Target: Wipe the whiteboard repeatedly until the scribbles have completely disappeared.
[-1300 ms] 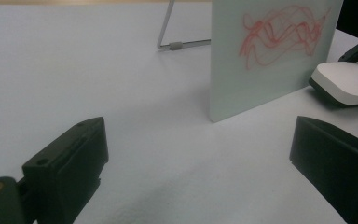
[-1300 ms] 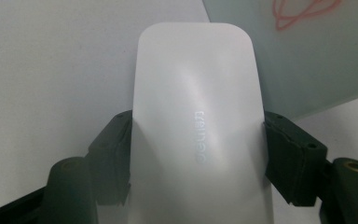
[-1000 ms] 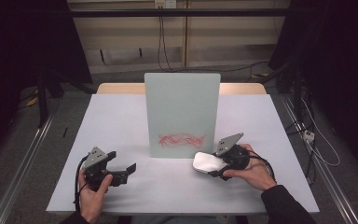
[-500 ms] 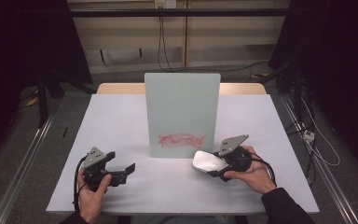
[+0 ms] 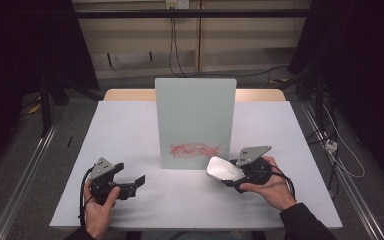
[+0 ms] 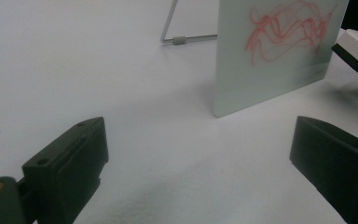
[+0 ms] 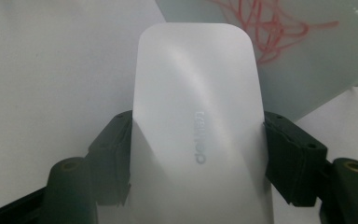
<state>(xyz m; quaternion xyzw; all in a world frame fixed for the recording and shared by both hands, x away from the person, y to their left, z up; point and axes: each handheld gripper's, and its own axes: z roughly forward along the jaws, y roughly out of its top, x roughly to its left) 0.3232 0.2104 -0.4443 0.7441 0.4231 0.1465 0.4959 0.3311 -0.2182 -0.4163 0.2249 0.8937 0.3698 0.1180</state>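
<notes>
The white eraser (image 5: 225, 169), judged light, stiff and smooth-backed, is clamped across its long sides by the right tool (image 5: 231, 172) just before the standing whiteboard (image 5: 196, 122), near the red scribble (image 5: 194, 150), while the left tool (image 5: 134, 183) is held released above the tabletop (image 5: 130, 125).

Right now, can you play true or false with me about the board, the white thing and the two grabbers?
1. The right gripper has its jaws shut on the white eraser. True.
2. The left gripper is holding a red marker. False: its jaws are open with nothing between them.
3. The whiteboard stands upright on the table. True.
4. The red scribble is at the top of the whiteboard. False: it sits near the bottom edge.
5. The eraser is pressed on the middle of the scribble. False: it is by the board's lower right corner, beside the scribble.
</notes>
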